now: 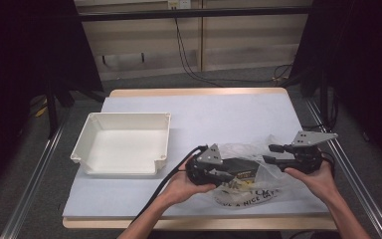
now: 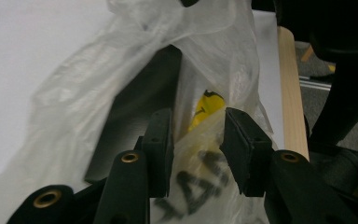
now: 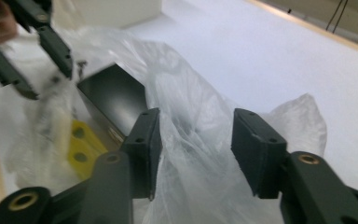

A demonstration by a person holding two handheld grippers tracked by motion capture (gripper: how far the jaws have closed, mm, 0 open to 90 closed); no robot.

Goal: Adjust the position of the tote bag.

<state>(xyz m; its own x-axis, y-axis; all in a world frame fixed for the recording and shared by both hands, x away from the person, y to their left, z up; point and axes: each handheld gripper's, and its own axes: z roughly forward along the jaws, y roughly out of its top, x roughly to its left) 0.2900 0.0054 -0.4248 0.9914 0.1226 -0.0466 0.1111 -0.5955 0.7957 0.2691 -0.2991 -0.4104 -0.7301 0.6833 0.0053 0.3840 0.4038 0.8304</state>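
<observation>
Bag: clear plastic bag [image 1: 248,180] on tabletop [image 1: 229,114], near front edge, holding black box [image 1: 241,168]
Tray: white tray [image 1: 124,142], nothing inside
Left gripper [image 1: 222,174]: fingers apart, bag film between
Right gripper [image 1: 274,153]: fingers apart, film between
Obscured: bag lettering partly legible

Between your hands you have a thin, clear plastic bag [image 1: 248,181], crinkled and faintly glossy, with black printed lettering on its film. Inside it you can see a smooth black box [image 3: 114,93] with a dull sheen and a yellow plastic piece [image 3: 81,147] with round holes. Your white rectangular plastic tray [image 1: 124,144] looks matt and smooth. The table's pale matt sheet [image 1: 229,114] sits on a light wooden board [image 1: 199,92] with a smooth rounded edge.
</observation>
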